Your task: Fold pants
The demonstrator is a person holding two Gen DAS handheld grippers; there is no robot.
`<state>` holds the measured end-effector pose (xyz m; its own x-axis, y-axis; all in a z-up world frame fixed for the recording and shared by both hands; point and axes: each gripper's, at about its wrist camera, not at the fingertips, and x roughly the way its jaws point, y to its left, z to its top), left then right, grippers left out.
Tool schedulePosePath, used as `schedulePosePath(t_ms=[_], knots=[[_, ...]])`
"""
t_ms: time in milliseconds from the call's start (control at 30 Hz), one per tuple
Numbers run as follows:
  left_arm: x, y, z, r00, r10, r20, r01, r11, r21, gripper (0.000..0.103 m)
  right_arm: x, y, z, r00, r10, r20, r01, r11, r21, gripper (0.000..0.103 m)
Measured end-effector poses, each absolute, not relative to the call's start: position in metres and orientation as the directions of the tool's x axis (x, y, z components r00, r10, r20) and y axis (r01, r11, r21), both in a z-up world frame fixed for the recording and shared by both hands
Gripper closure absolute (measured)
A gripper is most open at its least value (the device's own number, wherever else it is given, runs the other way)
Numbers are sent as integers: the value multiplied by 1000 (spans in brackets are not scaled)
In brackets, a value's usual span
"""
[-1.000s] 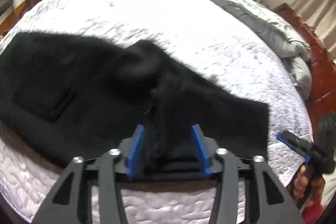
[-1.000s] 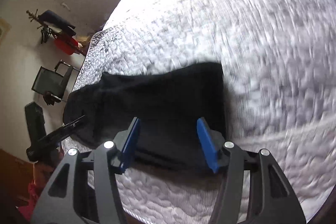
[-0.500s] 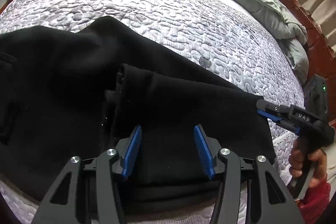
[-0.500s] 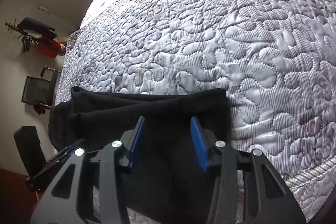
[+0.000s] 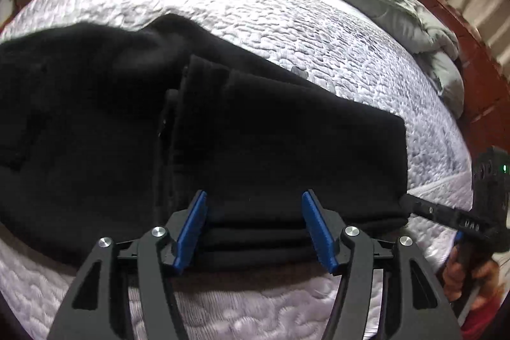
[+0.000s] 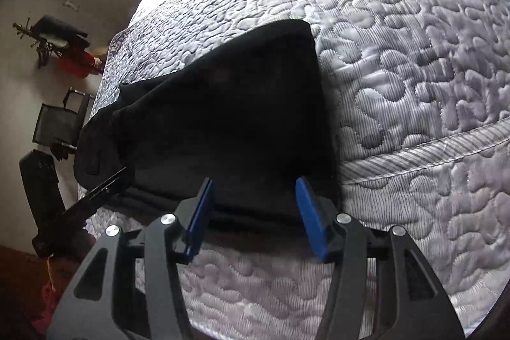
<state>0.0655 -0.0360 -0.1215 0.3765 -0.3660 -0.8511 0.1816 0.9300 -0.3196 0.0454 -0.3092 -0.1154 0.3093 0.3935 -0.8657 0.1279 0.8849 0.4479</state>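
Black pants [image 5: 255,133] lie part-folded along the bed's [image 5: 255,5] near edge. Left gripper [image 5: 253,227] and right gripper [image 6: 253,212], both opening and gripping nothing, straddle that near edge.

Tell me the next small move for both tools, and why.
Probably lift both tools clear. The left tool and right tool are opening, pads apart over the near edge of the black pants, which lie folded flat on the quilted bed.
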Motion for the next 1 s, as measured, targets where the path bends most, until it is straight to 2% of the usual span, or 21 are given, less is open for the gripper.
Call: schedulePosePath(t_ms=[67, 167, 233, 367, 633, 733, 1000], knots=[[65, -40, -120, 377, -357, -855, 195, 933, -303, 40, 47, -308, -115, 308, 385, -870, 121, 891, 437, 50], [63, -32, -112, 366, -386, -847, 170, 922, -347, 40, 48, -303, -103, 307, 365, -879, 112, 903, 414, 50], [58, -19, -102, 372, -408, -834, 145, 913, -382, 40, 43, -297, -90, 325, 364, -873, 88, 907, 411, 42], [42, 20, -83, 429, -385, -817, 102, 919, -380, 34, 36, -269, -68, 349, 376, -858, -4, 916, 400, 41], [29, 167, -81, 495, -270, -826, -208, 886, -414, 33, 53, -207, -71, 301, 392, -869, -116, 920, 374, 40], [27, 210, -89, 506, -265, -821, -293, 842, -452, 33, 59, -202, -83, 274, 387, -880, -113, 922, 370, 40], [43, 257, -114, 500, -296, -814, -383, 767, -514, 33, 63, -199, -103, 242, 345, -907, -86, 938, 335, 40]])
